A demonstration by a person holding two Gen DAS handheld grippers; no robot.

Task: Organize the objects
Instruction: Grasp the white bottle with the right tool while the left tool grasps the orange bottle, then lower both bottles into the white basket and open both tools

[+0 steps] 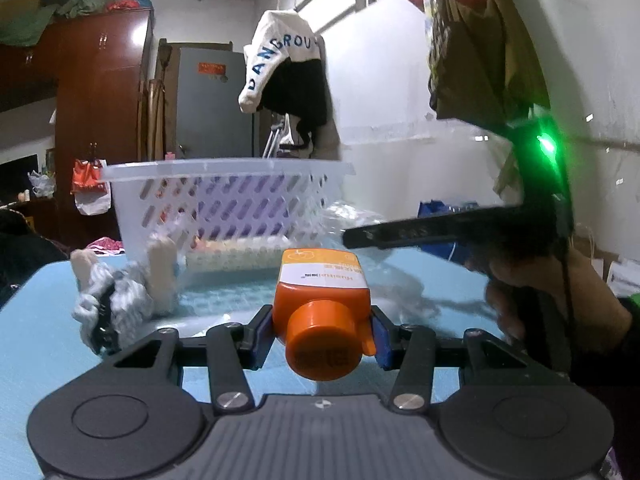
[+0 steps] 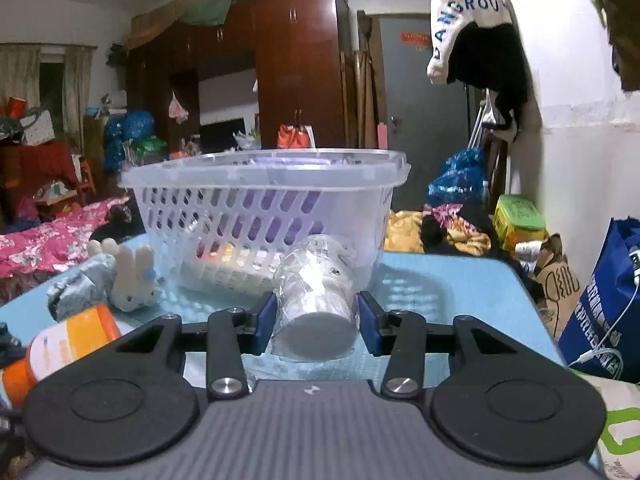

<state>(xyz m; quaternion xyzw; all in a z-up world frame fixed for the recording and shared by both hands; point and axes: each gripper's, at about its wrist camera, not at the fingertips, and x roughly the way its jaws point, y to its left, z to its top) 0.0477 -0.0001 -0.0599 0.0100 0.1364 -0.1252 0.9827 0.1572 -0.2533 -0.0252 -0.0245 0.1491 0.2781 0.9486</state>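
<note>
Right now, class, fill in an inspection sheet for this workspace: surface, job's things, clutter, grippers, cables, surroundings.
Surface: light blue table, things spread across it.
Job's things: clear perforated plastic basket upright, something inside; orange capped bottle; plastic-wrapped white cylinder.
Clutter: white plush rabbit and striped cloth bundle left of the basket.
Grippers: left gripper shut on the bottle; right gripper shut on the cylinder.
Cables: white cord across a blue bag.
Surroundings: brown wooden wardrobe, hanging white cap, grey door.
</note>
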